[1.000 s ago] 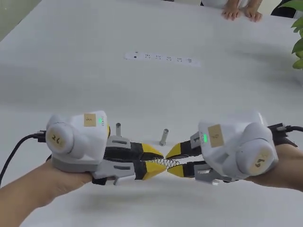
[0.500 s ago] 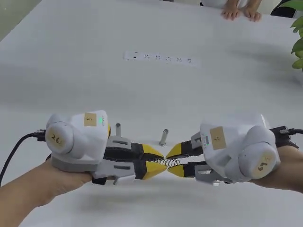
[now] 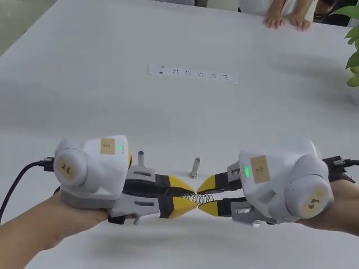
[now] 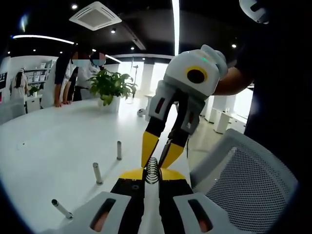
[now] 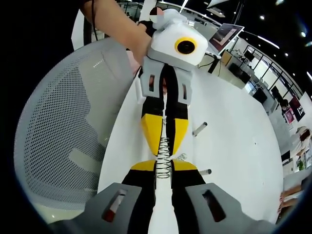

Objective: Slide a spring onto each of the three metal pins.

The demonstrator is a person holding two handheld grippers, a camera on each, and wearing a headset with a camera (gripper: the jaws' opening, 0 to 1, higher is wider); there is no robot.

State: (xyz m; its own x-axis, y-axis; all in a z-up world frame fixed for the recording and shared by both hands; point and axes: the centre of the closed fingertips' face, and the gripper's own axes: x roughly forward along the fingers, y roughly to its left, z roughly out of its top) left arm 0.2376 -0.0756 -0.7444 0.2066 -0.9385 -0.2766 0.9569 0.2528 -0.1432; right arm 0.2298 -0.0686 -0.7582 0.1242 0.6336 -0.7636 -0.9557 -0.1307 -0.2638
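Note:
A thin metal spring [image 3: 199, 198] stretches between my two grippers just above the white table [image 3: 101, 84]. My left gripper [image 3: 192, 199] is shut on one end and my right gripper [image 3: 204, 197] on the other, tip to tip. In the left gripper view my own jaws [image 4: 152, 174] pinch the spring [image 4: 152, 168] while the right gripper [image 4: 156, 165] comes down from above. In the right gripper view the spring [image 5: 164, 156] runs from my jaws [image 5: 163, 168] to the left gripper [image 5: 164, 152]. Two pins [image 3: 141, 158] [image 3: 194, 167] stand upright behind the grippers. A third pin [image 4: 62, 208] lies on its side.
A white power strip [image 3: 193, 73] lies at mid table. A person's hands [image 3: 286, 19] rest on the far edge, with plant leaves [image 3: 353, 50] at the right. A small loose coil [image 5: 181, 157] lies on the table. A grey mesh chair [image 5: 63, 122] stands beside the table edge.
The head view has shifted a little. Both grippers stay tip to tip on the spring, a touch lower in the picture.

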